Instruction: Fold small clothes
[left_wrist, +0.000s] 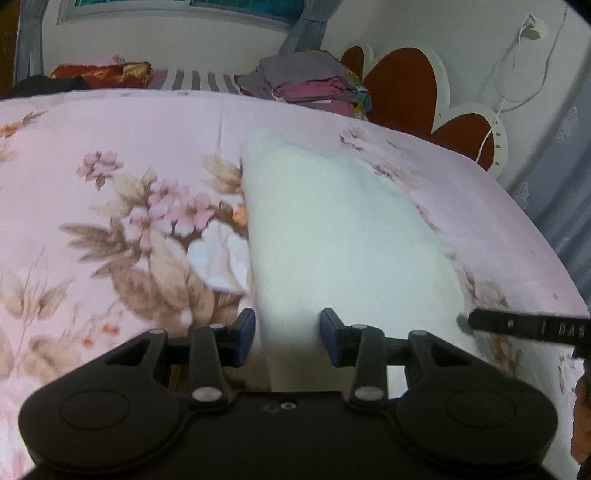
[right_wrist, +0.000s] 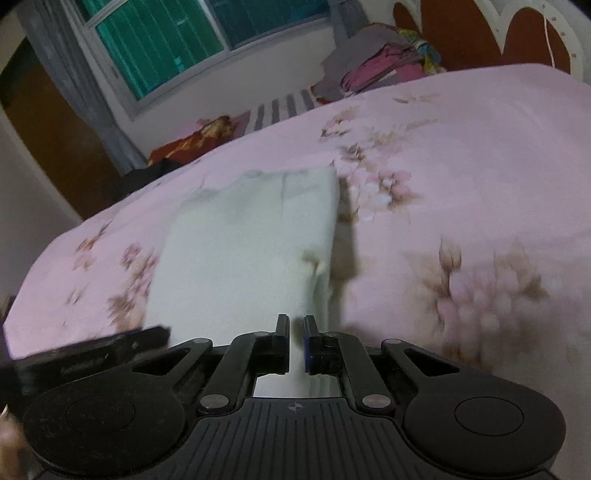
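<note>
Bed (left_wrist: 110, 122) with pink floral sheet fills both views; a white garment (left_wrist: 332, 229) lies on it mid-bed, partly folded, running from the near edge toward the far side. Left tool (left_wrist: 288, 334) is spread partway with the garment's near left edge between its fingers, pads not clearly pressing. Right tool (right_wrist: 294, 341) is pressed nearly together, pinching the garment's near right corner. To do the fold well, I'd say: get the left tool gripping too, lift both corners evenly, carry them to the far edge and lay flat without bunching. Garment type unclear; its near hem is hidden under the tools, and blur smears the right edge.
</note>
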